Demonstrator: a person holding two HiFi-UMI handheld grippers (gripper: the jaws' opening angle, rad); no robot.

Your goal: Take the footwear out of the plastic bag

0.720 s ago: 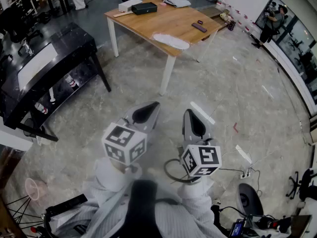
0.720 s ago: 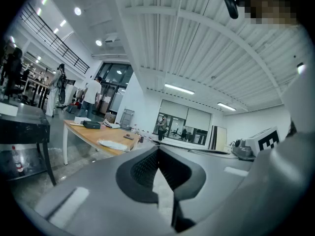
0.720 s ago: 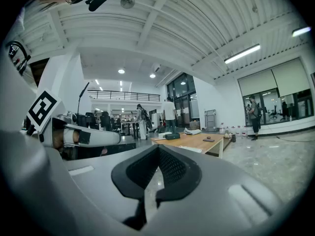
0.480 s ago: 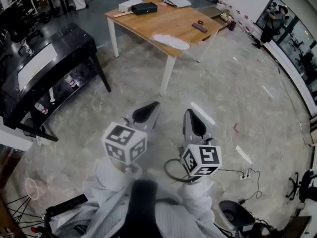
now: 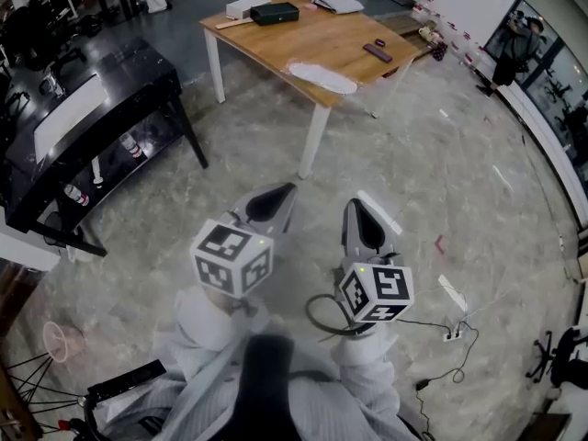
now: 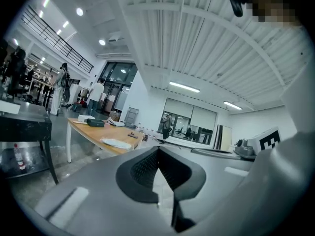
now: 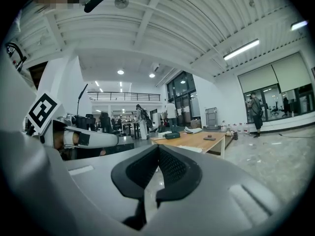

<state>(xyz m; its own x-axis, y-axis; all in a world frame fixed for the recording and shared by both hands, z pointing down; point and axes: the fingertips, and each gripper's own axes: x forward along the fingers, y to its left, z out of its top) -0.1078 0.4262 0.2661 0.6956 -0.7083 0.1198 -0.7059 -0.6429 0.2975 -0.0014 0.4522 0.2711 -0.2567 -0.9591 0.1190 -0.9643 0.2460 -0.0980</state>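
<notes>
- Held left gripper [image 5: 287, 195] with jaws pressed together, nothing between them.
- Held right gripper [image 5: 355, 211] likewise closed and empty (both above the floor [image 5: 441, 154]).
- Spotted whitish plastic bag [image 5: 322, 76] near front edge of wooden table [image 5: 303, 35], well apart from both.

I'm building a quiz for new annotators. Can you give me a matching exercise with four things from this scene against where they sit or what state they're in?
Things:
1 black box
2 white bag
3 power strip
4 left gripper

Places or states:
A on the floor
B near corner of the wooden table
C jaws shut, nothing between them
D far end of the table

Pairs: 1-D, 2-B, 3-A, 4-C
</notes>
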